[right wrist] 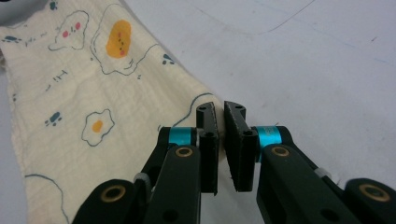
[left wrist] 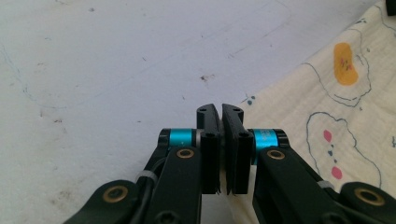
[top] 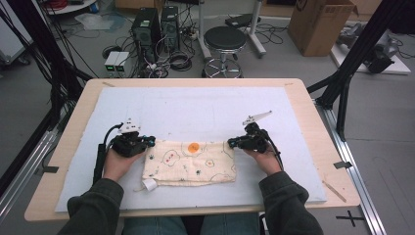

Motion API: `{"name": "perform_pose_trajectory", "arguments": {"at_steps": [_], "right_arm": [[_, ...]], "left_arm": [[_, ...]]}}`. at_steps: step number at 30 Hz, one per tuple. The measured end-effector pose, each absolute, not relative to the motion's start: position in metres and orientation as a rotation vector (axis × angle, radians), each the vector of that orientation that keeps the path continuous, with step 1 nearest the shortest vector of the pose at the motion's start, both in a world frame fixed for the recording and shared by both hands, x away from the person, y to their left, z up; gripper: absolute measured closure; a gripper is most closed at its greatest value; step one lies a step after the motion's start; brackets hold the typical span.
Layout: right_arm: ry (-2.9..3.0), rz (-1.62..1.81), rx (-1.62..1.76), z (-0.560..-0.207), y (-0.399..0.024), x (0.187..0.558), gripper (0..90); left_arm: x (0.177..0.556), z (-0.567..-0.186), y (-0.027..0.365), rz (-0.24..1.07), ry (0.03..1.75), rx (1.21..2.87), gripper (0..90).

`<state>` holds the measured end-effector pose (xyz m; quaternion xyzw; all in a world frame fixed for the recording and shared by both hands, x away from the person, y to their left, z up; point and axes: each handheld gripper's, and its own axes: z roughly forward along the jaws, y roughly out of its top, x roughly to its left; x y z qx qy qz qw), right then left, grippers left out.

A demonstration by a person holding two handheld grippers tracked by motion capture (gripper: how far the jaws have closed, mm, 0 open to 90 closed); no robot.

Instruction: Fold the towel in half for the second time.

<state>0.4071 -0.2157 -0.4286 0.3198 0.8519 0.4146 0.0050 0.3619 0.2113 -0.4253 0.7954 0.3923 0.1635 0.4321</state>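
We pinch the far corners of the folded printed cloth (top: 190, 162) lying on the white mat (top: 205, 105), left gripper (top: 150, 142) and right gripper (top: 231, 143) both clamped; another fold looks due

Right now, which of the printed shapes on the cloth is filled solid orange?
The blob near the cloth's far edge, midway between the grippers; the other shapes are just outlines with small dots inside.

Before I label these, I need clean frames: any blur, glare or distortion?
High view: even light, no glare, slightly soft; cloth print readable. Left gripper view: near links blurred, mat sharp. Right gripper view: cloth crisp, soft at bottom.
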Motion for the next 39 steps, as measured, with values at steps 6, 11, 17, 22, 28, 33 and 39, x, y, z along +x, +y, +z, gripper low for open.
{"name": "perform_pose_trajectory", "arguments": {"at_steps": [6, 11, 17, 22, 28, 33, 39], "right_arm": [[2.659, 1.332, 1.013, -0.421, -0.219, 0.415, 84.3], [2.654, 1.313, 0.996, -0.41, -0.218, 0.421, 84.3], [2.643, 1.319, 0.999, -0.395, -0.216, 0.436, 84.2], [2.636, 1.315, 1.019, -0.388, -0.214, 0.451, 84.3], [2.603, 1.349, 1.092, -0.392, -0.215, 0.468, 84.3], [2.594, 1.323, 1.168, -0.405, -0.215, 0.479, 84.3], [2.577, 1.345, 1.198, -0.41, -0.214, 0.482, 84.2]], "left_arm": [[0.367, -0.424, 0.215, 0.363, 0.993, 1.946, 85.7], [0.375, -0.413, 0.214, 0.374, 0.988, 1.938, 85.7], [0.389, -0.399, 0.215, 0.384, 0.999, 1.923, 85.6], [0.401, -0.394, 0.216, 0.395, 1.014, 1.912, 85.7], [0.418, -0.397, 0.214, 0.405, 1.052, 1.902, 85.7], [0.425, -0.401, 0.211, 0.408, 1.064, 1.884, 85.6], [0.43, -0.408, 0.211, 0.414, 1.08, 1.904, 85.6]]}}
